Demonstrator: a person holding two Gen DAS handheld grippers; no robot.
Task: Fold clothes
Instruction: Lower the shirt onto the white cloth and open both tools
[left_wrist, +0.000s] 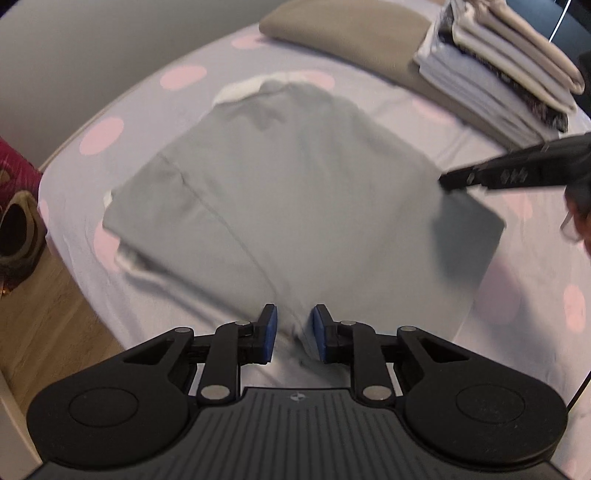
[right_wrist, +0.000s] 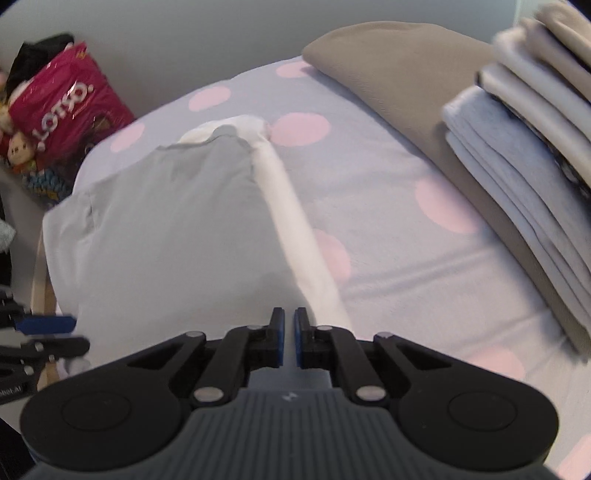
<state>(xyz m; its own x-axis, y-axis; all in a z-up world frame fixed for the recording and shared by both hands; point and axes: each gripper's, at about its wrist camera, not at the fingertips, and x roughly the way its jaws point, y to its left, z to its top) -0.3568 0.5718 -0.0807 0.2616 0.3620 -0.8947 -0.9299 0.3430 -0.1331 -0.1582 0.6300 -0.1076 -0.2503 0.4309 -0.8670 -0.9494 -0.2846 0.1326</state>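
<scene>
A grey garment (left_wrist: 277, 184) lies folded flat on the lilac bed sheet with pink dots (left_wrist: 399, 107); white fabric shows at its collar and left edge. My left gripper (left_wrist: 293, 332) is over its near edge, open by a narrow gap, with the grey hem lying between the blue pads. My right gripper (left_wrist: 445, 182) reaches in from the right onto the garment's right corner, which looks darker and lifted. In the right wrist view the right gripper (right_wrist: 289, 339) is nearly closed on fabric, with the grey garment (right_wrist: 166, 240) and a white strip (right_wrist: 291, 221) ahead. The left gripper (right_wrist: 79, 332) shows at the left edge.
A stack of folded clothes (left_wrist: 498, 81) (right_wrist: 535, 147) rests on a tan pillow (left_wrist: 351, 33) (right_wrist: 399, 66) at the back right. A red bag (right_wrist: 62, 107) and toys stand beyond the bed's left edge, over wooden floor (left_wrist: 44, 314). A grey wall is behind.
</scene>
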